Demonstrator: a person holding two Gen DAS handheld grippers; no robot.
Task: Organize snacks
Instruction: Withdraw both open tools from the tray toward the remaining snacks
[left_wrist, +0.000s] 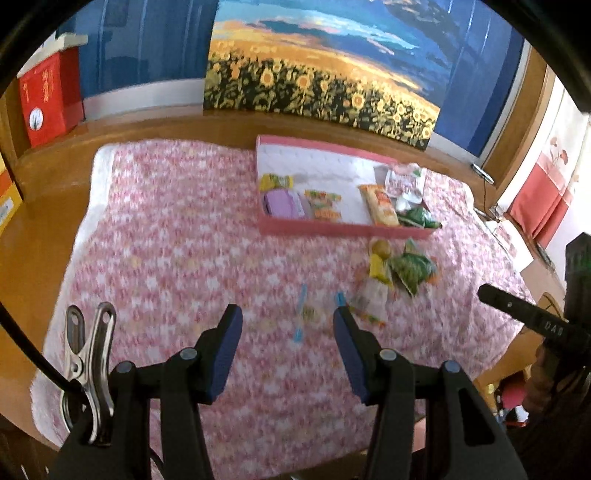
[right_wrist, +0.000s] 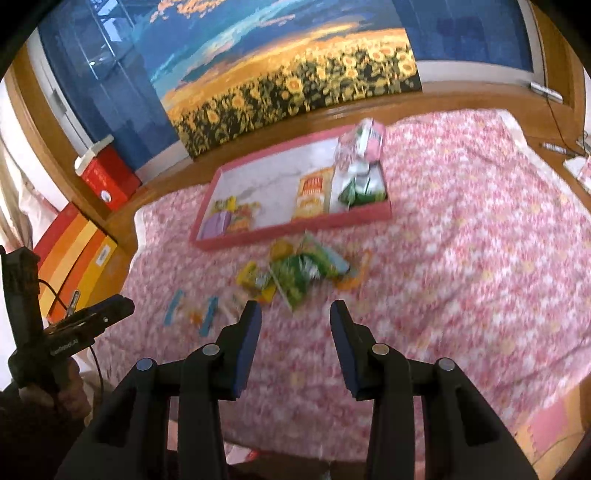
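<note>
Pink-edged tray on the quilted bed already holds sorted snacks, while a loose pile of packets waits just in front of it. Both the left tool and right tool hover above the quilt, jaws apart and empty, seemingly lining up the next pick.

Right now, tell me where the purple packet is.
In both views the purple packet lies inside the pink tray, at its near left corner, beside small orange packets.
</note>
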